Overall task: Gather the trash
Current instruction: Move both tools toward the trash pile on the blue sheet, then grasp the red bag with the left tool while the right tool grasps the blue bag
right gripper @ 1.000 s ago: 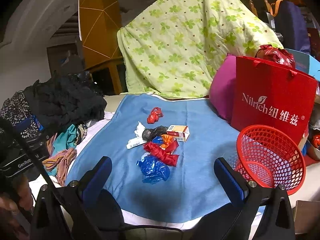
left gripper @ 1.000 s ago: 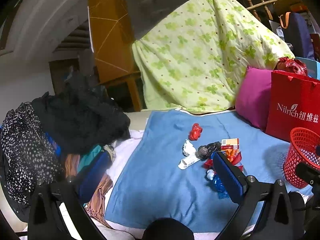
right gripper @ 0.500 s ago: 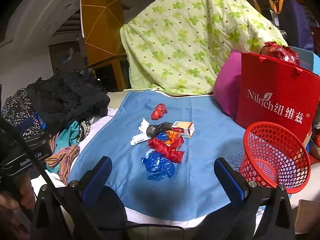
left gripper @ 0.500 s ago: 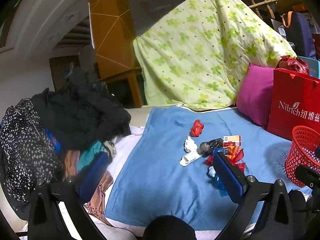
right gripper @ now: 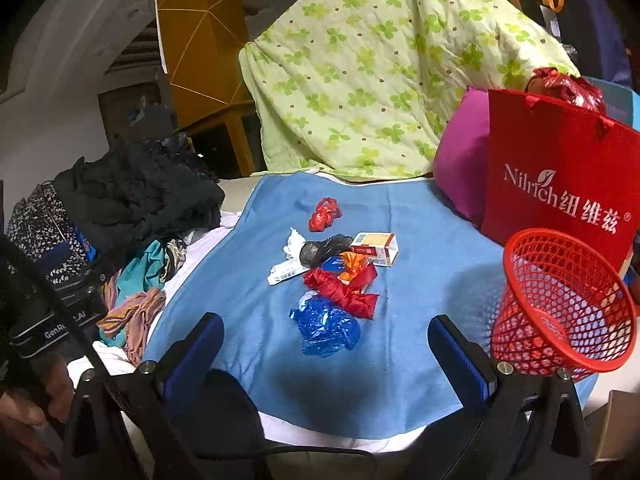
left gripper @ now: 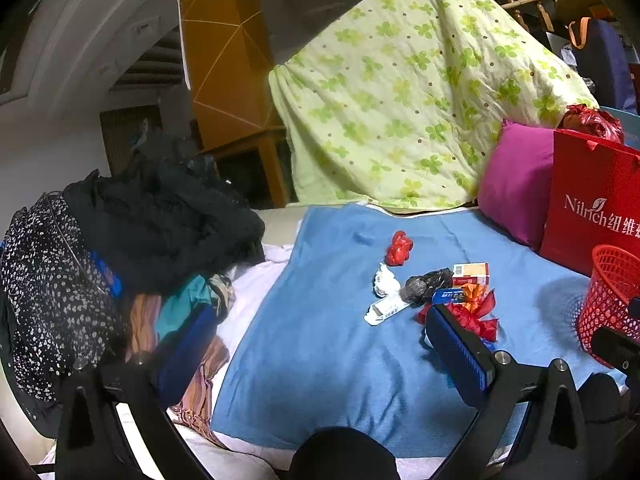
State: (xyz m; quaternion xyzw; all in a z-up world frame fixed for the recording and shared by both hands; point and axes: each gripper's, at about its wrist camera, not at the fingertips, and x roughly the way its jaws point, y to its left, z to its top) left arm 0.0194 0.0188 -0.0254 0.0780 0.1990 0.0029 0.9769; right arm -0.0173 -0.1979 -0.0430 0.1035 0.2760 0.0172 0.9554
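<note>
Trash lies in a loose pile on the blue blanket (right gripper: 248,344): a crumpled blue wrapper (right gripper: 326,326), red foil (right gripper: 344,290), an orange wrapper (right gripper: 352,266), a small carton (right gripper: 376,247), a black bag (right gripper: 322,249), white tissue (right gripper: 294,242), a white tube box (right gripper: 286,272) and a red wad (right gripper: 325,214). The red mesh basket (right gripper: 560,300) stands to the right. My right gripper (right gripper: 326,354) is open, just short of the blue wrapper. My left gripper (left gripper: 320,344) is open, left of the pile (left gripper: 432,288); the basket (left gripper: 612,296) is at its far right.
A heap of dark and patterned clothes (left gripper: 120,248) fills the left side. Behind the blanket stand a green flowered quilt (right gripper: 380,68), a magenta pillow (right gripper: 460,172) and a red paper bag (right gripper: 560,176). A hand (right gripper: 28,412) holds the other gripper at far left.
Both grippers have edged forward and down toward the pile, which now sits closer and larger. Jaws stay open; nothing has been picked up.
</note>
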